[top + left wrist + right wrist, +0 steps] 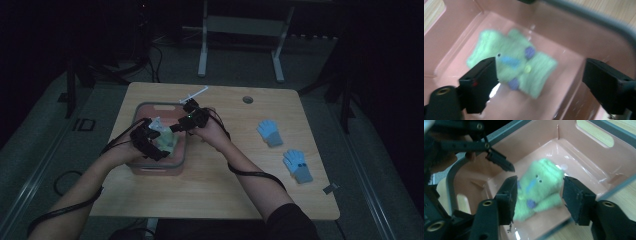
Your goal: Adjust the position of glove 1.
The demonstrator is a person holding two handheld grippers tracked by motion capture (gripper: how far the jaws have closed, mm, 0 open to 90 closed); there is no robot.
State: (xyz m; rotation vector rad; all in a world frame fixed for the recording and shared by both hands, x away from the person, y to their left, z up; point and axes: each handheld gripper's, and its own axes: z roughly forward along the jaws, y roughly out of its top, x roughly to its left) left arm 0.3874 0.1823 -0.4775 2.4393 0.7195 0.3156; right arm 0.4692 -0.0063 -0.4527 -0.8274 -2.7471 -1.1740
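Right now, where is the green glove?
The green glove lies on the floor of the pink bin, at the table's left in the high view, below both open grippers and free of their jaws.

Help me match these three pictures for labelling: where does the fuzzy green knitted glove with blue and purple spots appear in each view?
High view: the fuzzy green knitted glove lies left of centre in the pink plastic bin, between both grippers.
Left gripper view: centre-left, on the bin floor beyond open jaws.
Right gripper view: centre, beyond and between open jaws.
Shared landmark: the bin's grey rim.
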